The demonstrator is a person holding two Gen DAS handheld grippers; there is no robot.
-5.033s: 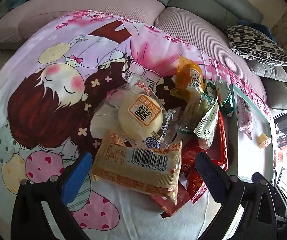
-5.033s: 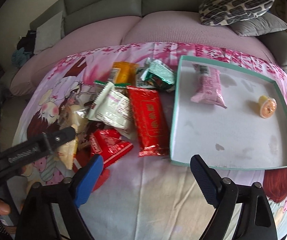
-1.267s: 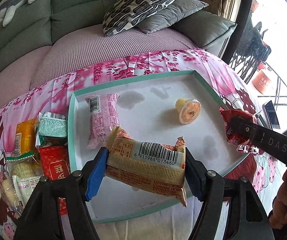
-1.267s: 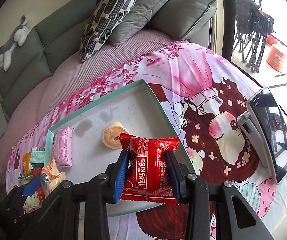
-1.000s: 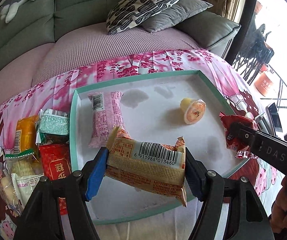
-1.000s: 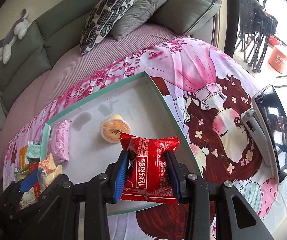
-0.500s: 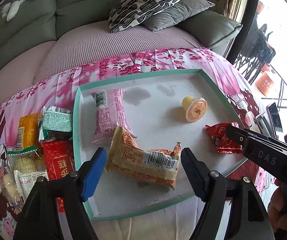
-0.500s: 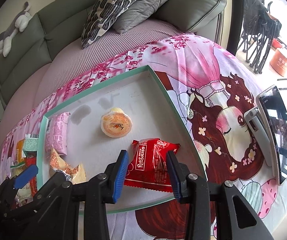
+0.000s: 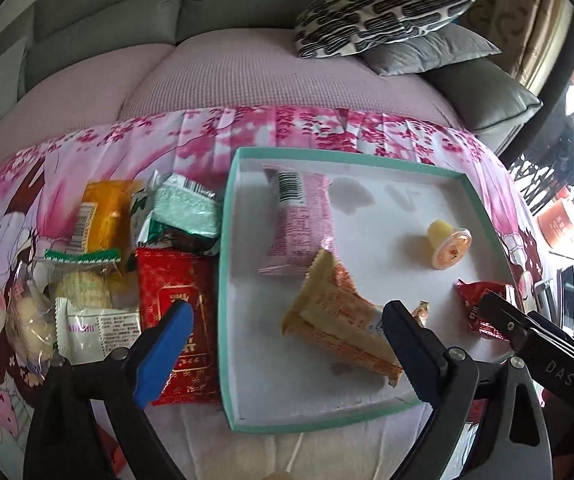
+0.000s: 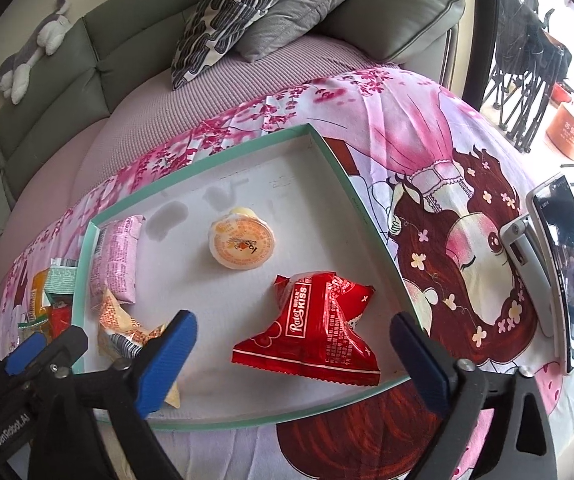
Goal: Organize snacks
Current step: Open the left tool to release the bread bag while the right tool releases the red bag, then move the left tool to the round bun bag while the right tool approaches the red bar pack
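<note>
Cartoon-print cloth (image 9: 327, 128) over a sofa, bearing a teal-rimmed white tray (image 9: 223, 264). In the tray: pink packet (image 9: 301, 224) at the far left, jelly cup (image 10: 242, 244) mid-tray, orange barcode packet (image 9: 339, 320) and red Kiss packet (image 10: 319, 336) along the near side. Left gripper (image 9: 283, 344) and right gripper (image 10: 293, 354): jaws opening wide above the tray's near edge, pinching nothing. Unsorted snacks (image 9: 127, 260) lie left of the tray.
</note>
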